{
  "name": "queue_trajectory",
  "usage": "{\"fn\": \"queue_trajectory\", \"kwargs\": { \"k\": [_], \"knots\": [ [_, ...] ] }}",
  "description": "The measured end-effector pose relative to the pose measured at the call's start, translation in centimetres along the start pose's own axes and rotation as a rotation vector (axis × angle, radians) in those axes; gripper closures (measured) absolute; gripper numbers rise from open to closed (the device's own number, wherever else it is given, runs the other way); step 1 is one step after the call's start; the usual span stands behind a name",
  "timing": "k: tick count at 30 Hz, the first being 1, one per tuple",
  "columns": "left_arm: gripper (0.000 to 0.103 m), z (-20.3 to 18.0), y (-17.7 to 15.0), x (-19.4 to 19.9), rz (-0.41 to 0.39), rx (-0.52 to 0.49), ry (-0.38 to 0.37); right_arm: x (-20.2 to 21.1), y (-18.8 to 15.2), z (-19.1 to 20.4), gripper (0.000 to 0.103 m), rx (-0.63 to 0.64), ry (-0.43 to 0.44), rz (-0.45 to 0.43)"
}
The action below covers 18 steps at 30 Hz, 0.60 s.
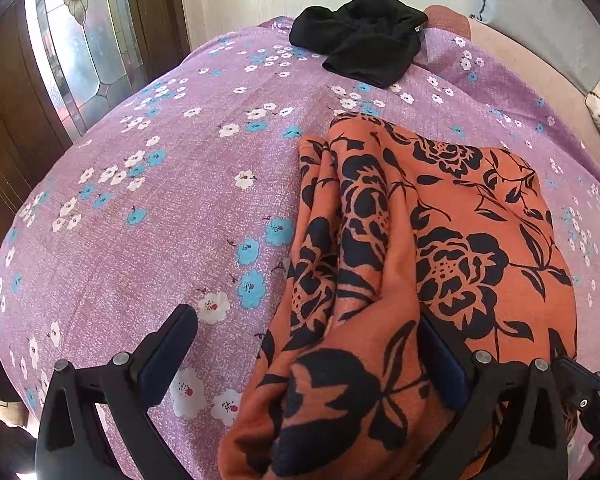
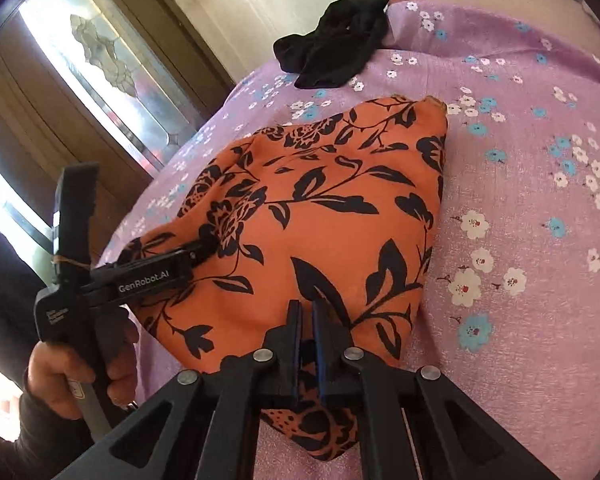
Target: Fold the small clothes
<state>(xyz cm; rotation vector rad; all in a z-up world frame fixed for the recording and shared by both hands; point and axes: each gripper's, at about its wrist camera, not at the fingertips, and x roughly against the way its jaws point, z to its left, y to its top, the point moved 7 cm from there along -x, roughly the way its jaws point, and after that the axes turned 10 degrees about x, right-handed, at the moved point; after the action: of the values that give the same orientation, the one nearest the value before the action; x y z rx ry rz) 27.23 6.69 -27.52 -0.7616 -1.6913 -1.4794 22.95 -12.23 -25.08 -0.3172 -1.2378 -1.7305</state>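
Two garments are lying on your purple flowered bedsheet in the left wrist view: an orange floral cloth near you and a black garment at the far edge. Your left gripper is standing wide apart, cloth draped between its fingers. In the right wrist view, your right gripper is pinching the orange cloth's near edge, jaws nearly together.

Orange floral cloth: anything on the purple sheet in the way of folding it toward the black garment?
Nothing visible. The orange black-flowered cloth and the crumpled black garment lie apart, with only bare purple floral sheet between them.
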Motion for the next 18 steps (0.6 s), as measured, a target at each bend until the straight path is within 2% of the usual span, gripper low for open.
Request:
{"fn": "queue_trajectory", "kwargs": {
  "k": [7,18],
  "knots": [
    [0.000,-0.32,0.23,-0.22,-0.026,-0.018,0.025,0.68,-0.95,-0.47,0.094,-0.031,0.060,-0.038],
    [0.000,-0.60,0.16,0.09,-0.079,-0.037,0.064,0.06,-0.86,-0.91,0.094,-0.106,0.114,-0.034]
  ]
}}
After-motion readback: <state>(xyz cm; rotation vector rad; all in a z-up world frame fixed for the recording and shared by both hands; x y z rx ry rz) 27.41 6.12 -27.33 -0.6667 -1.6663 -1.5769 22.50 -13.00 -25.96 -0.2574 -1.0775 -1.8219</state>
